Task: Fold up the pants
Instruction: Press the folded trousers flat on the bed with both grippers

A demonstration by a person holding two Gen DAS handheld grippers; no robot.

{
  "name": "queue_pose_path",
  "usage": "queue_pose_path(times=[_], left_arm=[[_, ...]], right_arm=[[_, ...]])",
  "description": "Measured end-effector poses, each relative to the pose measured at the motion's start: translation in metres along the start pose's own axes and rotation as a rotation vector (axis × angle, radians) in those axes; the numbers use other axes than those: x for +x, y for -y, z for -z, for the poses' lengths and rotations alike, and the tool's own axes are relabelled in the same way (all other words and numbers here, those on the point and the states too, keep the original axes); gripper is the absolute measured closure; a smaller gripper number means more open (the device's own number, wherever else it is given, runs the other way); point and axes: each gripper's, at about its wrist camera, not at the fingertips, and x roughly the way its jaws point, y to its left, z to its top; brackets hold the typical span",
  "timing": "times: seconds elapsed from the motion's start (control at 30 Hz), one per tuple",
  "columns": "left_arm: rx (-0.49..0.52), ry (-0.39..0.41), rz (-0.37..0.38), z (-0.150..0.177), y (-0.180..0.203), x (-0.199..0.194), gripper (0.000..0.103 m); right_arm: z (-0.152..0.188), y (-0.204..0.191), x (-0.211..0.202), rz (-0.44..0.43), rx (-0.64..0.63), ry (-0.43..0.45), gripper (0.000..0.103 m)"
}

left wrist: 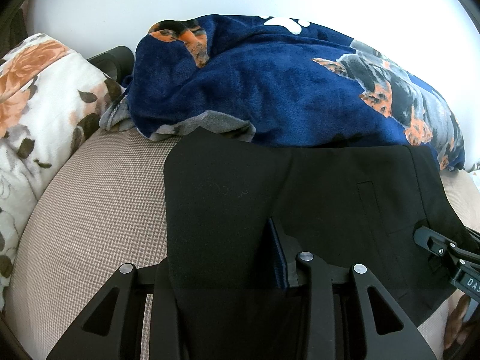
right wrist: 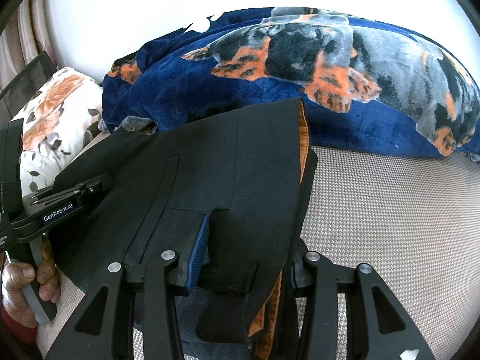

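Centrally, black pants (left wrist: 300, 210), orange-lined waistband, folded flat on beige mattress (left wrist: 90, 225); left gripper (left wrist: 222, 258) and right gripper (right wrist: 249, 249) each clamp near edge. Navy dog-print blanket (left wrist: 270, 84) abuts top; floral pillow (left wrist: 39, 105) upper left.

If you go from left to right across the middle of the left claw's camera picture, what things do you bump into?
White flowery pillow → beige woven mattress cover → folded black pants → the other black claw poking in at the right edge.
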Motion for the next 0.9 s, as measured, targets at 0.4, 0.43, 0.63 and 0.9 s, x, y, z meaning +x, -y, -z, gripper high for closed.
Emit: queue_pose_path(times=[0.4, 0.43, 0.63, 0.9], left_arm=[[0.0, 0.0, -0.001, 0.0002, 0.001, 0.0001, 0.066], [0.0, 0.0, -0.001, 0.0003, 0.0017, 0.0002, 0.066], [0.0, 0.001, -0.001, 0.0004, 0.0022, 0.0003, 0.066], [0.001, 0.0, -0.001, 0.0004, 0.0011, 0.0001, 0.065]], right_arm=[[-0.0003, -0.0001, 0.0001, 0.001, -0.002, 0.001, 0.061], [-0.0004, 0.0, 0.0002, 0.001, -0.002, 0.0, 0.061], [-0.0005, 0.0, 0.0003, 0.001, -0.003, 0.0, 0.061], [-0.0004, -0.0005, 0.0, 0.001, -0.003, 0.0, 0.061]])
